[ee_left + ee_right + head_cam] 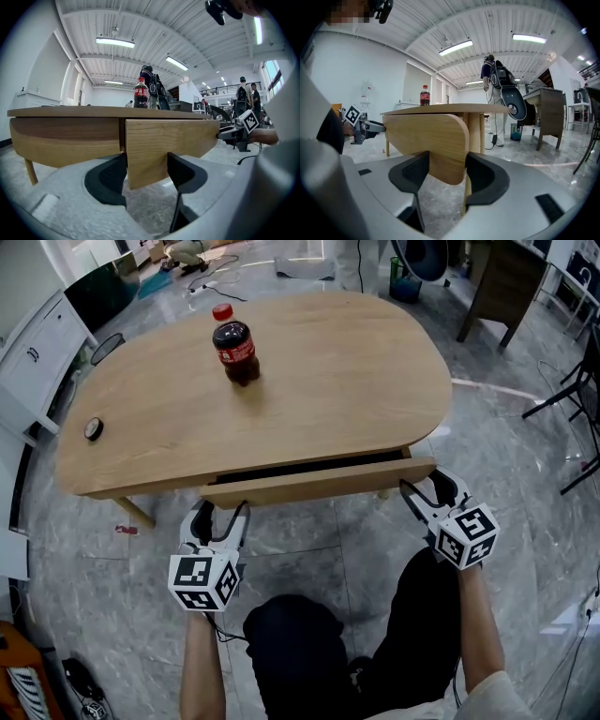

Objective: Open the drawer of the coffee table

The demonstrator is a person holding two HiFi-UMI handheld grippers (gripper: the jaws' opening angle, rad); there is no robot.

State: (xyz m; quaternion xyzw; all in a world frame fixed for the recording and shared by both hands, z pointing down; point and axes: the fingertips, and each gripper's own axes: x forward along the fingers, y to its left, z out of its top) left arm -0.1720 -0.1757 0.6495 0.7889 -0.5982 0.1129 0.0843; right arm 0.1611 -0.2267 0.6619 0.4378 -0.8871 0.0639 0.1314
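The drawer front (319, 482), standing slightly out under the tabletop's (356, 381) near edge, is being clamped at its left end by the left tool (221, 514) and at its right end by the right tool (420, 495). An even, level pull toward the near side is being called for, so nothing is being skewed.

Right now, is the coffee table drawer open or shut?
Partly open: the drawer front sits forward of the tabletop with a dark gap behind it; the left tool and right tool each clamp one end.
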